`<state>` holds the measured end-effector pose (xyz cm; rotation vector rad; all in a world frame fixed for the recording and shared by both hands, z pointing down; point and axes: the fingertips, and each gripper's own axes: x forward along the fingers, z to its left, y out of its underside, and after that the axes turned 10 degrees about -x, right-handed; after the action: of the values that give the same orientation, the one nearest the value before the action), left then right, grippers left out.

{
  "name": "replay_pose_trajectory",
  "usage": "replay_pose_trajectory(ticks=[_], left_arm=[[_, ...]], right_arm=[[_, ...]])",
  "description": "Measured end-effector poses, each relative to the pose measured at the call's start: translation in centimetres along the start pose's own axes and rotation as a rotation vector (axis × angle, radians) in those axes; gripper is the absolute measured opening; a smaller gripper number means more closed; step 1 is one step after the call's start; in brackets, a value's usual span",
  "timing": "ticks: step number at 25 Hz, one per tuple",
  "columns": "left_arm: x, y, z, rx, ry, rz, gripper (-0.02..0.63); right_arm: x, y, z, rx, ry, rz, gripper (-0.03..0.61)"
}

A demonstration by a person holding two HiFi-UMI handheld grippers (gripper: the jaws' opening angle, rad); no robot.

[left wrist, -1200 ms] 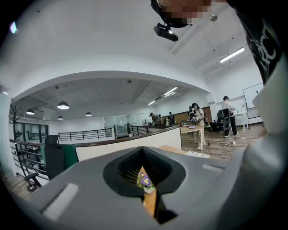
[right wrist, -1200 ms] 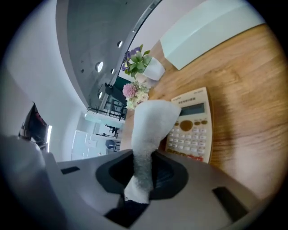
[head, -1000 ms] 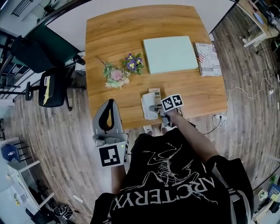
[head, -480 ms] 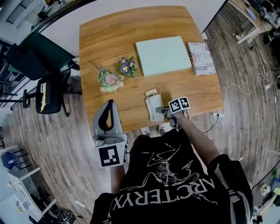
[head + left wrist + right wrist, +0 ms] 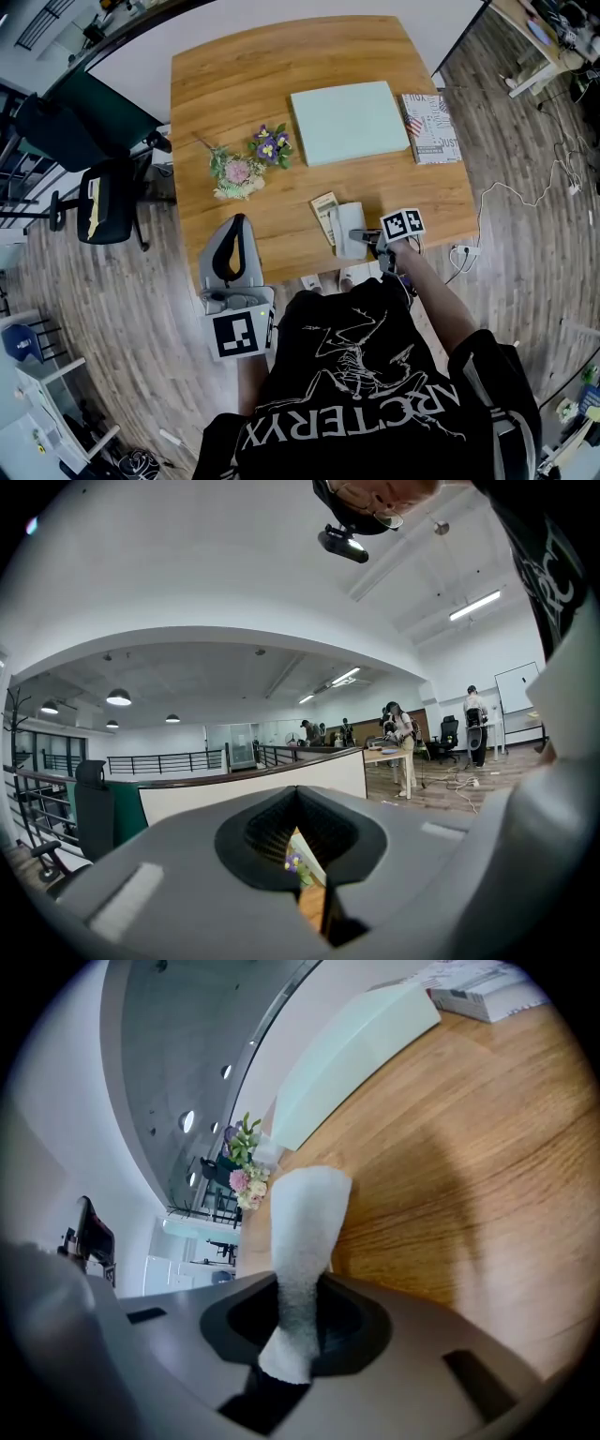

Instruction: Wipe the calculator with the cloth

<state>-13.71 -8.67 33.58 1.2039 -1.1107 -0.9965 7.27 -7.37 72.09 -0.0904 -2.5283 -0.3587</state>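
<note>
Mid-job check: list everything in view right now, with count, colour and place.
Table: one, wooden, centre of head view.
Calculator: one, beige, near the front edge.
Cloth: one, white, just right of the calculator.
Flat pad: one, pale green, mid-table.
Booklet: one, printed white, right of the pad.
Flower sprigs: two, purple and pink, left of the pad.
Office chair: one, black, on the floor at left.
Left gripper: jaws together, empty, at the table's front edge.
Right gripper: jaws shut on the cloth.
</note>
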Motion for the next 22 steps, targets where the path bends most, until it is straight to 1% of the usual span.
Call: replay_pose_trajectory(ticks=[6, 8, 10, 11, 13, 14, 16, 19, 22], left_arm=[[-0.2, 0.4, -0.3, -0.016, -0.013, 0.031, 0.009], [-0.2, 0.2, -0.4, -0.005, -0.011, 0.019, 0.009], [-0.1, 0.0, -0.4, 0.003, -0.011, 0.015, 0.009], [-0.2, 0.0, -0.4, 0.004, -0.013, 0.018, 0.009], [-0.1, -0.2, -0.2, 0.017, -0.018, 0.011, 0.009], [-0.1, -0.3, -0.2, 0.022, -0.02, 0.01, 0.009], [0.0, -0.4, -0.3, 0.024, -0.023, 0.017, 0.009], [0.4, -1.0, -0.9, 0.038, -0.013, 0.002, 0.009], [0.8, -1.7, -1.7, 0.058, 0.004, -0.016, 0.009]], right_arm=[[-2.7, -0.2, -2.4, 0.016, 0.049, -0.028, 0.091], [-3.6, -0.3, -3.0, 0.0, 0.072, -0.034, 0.091], [-4.8, -0.7, -2.9, -0.064, 0.112, -0.032, 0.091], [-5.6, -1.1, -2.5, -0.119, 0.144, -0.033, 0.091], [-7.6, -2.7, -1.0, -0.267, 0.218, -0.062, 0.092], [-8.7, -4.1, 0.5, -0.348, 0.243, -0.101, 0.091], [-11.2, -7.6, 4.5, -0.501, 0.262, -0.221, 0.091], [-15.2, -12.3, 11.1, -0.691, 0.275, -0.445, 0.092], [-19.9, -15.3, 17.4, -0.846, 0.303, -0.681, 0.092]])
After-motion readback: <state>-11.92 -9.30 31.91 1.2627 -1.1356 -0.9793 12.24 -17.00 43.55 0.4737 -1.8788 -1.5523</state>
